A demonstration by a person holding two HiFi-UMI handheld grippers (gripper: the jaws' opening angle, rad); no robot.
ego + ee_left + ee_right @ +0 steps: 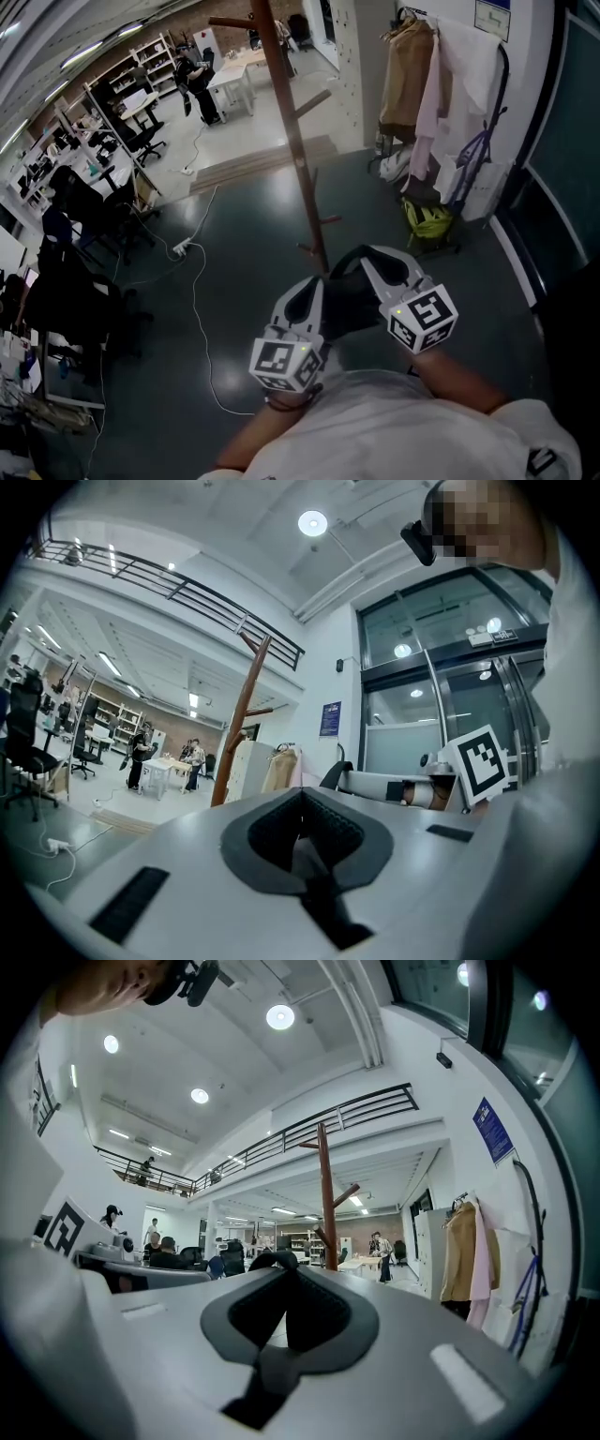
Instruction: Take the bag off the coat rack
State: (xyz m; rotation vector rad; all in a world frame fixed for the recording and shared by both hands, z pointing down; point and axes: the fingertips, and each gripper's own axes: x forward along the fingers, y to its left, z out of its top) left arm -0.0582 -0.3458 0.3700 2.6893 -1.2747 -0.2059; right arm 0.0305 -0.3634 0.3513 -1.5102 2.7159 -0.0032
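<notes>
The wooden coat rack (291, 122) stands straight ahead on the grey floor, and the pegs that show are bare. It also appears as a brown pole (239, 728) in the left gripper view and as a pole (327, 1194) in the right gripper view. Both grippers are held close to the person's chest, side by side and short of the pole's foot. My left gripper (307, 286) is shut, and so is my right gripper (370, 255). A dark mass lies between them; I cannot tell whether it is a bag or the black pads. Nothing shows between the jaws of either gripper.
Coats hang on a wall rack (422, 84) at the right, with a green-yellow bag (428, 221) on the floor beneath. A white cable (197, 281) and a power strip (181, 248) lie on the floor at the left. Office chairs (75, 216) and desks fill the far left.
</notes>
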